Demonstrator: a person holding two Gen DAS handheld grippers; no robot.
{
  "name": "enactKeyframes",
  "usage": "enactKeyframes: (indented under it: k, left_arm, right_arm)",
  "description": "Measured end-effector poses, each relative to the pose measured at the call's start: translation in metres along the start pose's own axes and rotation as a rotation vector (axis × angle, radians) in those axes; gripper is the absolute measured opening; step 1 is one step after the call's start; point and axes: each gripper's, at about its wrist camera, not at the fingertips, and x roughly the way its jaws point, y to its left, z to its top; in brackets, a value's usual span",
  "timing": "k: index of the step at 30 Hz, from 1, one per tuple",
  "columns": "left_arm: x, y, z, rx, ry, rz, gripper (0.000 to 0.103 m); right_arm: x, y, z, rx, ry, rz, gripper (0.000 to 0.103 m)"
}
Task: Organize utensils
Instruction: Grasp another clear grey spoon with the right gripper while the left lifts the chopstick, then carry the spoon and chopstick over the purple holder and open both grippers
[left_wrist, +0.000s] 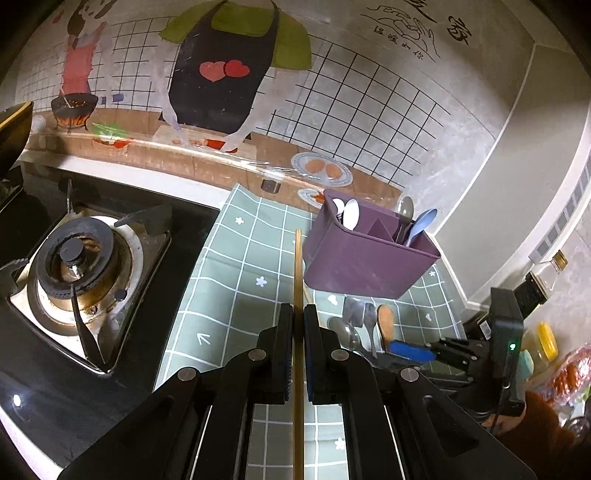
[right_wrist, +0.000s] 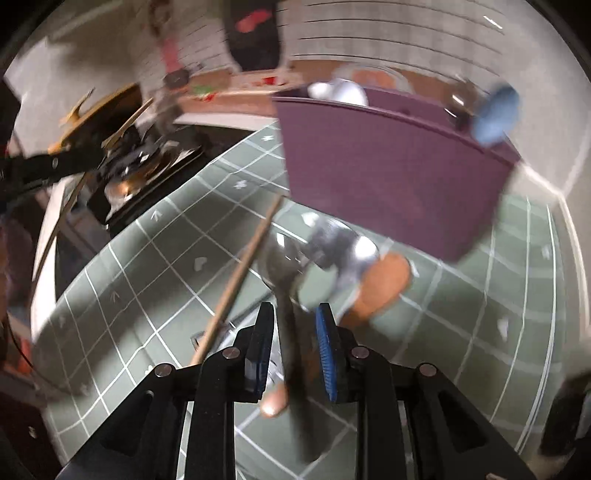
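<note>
Left wrist view: left gripper (left_wrist: 299, 325) pinching a wooden chopstick (left_wrist: 297, 266), pads pressed tight on it, stick pointing ahead over the green checked mat (left_wrist: 236, 258). Purple utensil holder (left_wrist: 365, 262) toward the mat's far right corner, white spoon (left_wrist: 351, 216) in its left compartment, blue spoon (left_wrist: 419, 227) and a metal one in the right. Loose metal spoons (left_wrist: 349, 332) and a wooden spoon (left_wrist: 385, 325) lying near the holder's front. Gas stove (left_wrist: 81, 266) off the mat's left edge.

Right wrist view, blurred: right gripper (right_wrist: 293, 332) partly spread, a metal spoon handle (right_wrist: 290, 332) between the pads; contact — cannot tell.
</note>
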Motion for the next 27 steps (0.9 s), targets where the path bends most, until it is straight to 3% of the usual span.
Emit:
enactKeyframes:
  k: [5,14,20,24,27]
  left_arm:
    - [-0.005,0.005,-0.001,-0.013,-0.007,0.003,0.006]
    - [-0.003,0.014,-0.001,-0.038,0.0,0.026,0.006]
    - [-0.002,0.018,-0.002,-0.047,0.012,0.029,0.006]
    - [-0.002,0.019,-0.002,-0.048,0.01,0.026,0.006]
    - [-0.001,0.019,-0.001,-0.045,0.003,0.016,0.006]
  right_arm:
    - [0.016,0.005,0.006,-0.053,0.044,-0.009,0.023]
    - [0.038,0.009,0.021,-0.013,0.043,0.003,0.023]
    - [0.051,0.019,0.032,-0.037,0.038,-0.039,0.023]
    - [0.055,0.018,0.037,-0.02,0.037,0.015,0.007]
    - [0.046,0.018,0.035,-0.009,0.008,0.013,0.004]
